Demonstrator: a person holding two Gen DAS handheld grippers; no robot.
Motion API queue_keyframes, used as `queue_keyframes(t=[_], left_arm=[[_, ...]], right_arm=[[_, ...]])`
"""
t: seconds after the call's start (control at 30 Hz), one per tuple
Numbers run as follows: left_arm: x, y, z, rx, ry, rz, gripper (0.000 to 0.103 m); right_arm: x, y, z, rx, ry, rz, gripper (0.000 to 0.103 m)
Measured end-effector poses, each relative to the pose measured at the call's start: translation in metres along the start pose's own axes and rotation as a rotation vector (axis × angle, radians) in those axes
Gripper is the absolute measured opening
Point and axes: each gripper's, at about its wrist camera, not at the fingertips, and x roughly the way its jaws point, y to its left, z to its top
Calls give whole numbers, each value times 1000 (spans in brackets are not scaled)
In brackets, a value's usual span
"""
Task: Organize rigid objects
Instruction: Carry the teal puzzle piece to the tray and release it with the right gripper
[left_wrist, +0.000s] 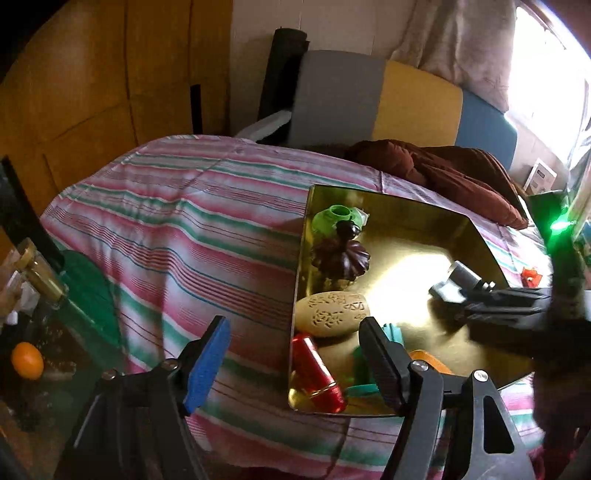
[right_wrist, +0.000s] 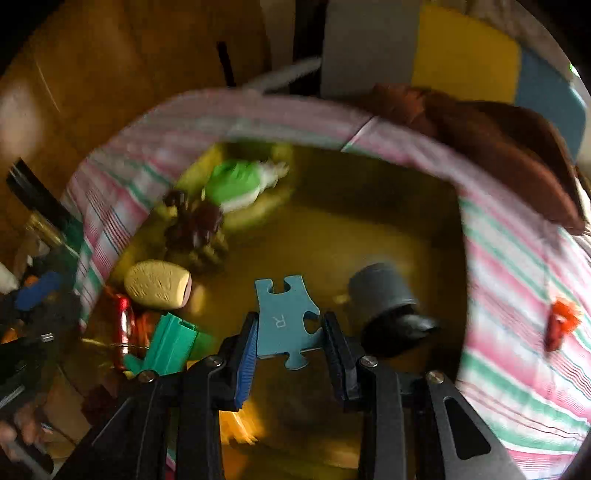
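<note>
A gold tray (left_wrist: 406, 221) lies on the striped cloth and holds a green toy (left_wrist: 334, 218), a dark carved piece (left_wrist: 340, 254), a tan carved oval (left_wrist: 332, 314), a red cylinder (left_wrist: 317, 369), a teal block (right_wrist: 171, 345) and a grey cylinder (right_wrist: 380, 291). My right gripper (right_wrist: 290, 338) is shut on a blue puzzle piece (right_wrist: 286, 319) marked R and holds it above the tray; it shows as a dark arm (left_wrist: 517, 314) in the left wrist view. My left gripper (left_wrist: 291, 358) is open and empty at the tray's left near corner.
A small red object (right_wrist: 559, 325) lies on the striped cloth (left_wrist: 184, 229) right of the tray. A brown cloth bundle (left_wrist: 443, 170) lies behind it. An orange (left_wrist: 26, 360) and a brass-capped bottle (left_wrist: 40, 277) sit at the far left.
</note>
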Motion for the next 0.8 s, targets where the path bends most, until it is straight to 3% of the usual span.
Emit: queue_keyframes(t=[0.13,0.3,0.6,0.8], left_arm=[[0,4,-4,11,-17,21,78],[2,6,-6,2,-14,27,78],[-8,4,-3,20,-51,58,78],[-15,-6,-3,57,-64,56,78]], right_arm=[[19,18,-9,-46,54,26,33],[18,23,-17,-66,50,55,33],[-22,17,-20,-21,-69,74,36],[-49,-2,-23,-3,-159,36,37]])
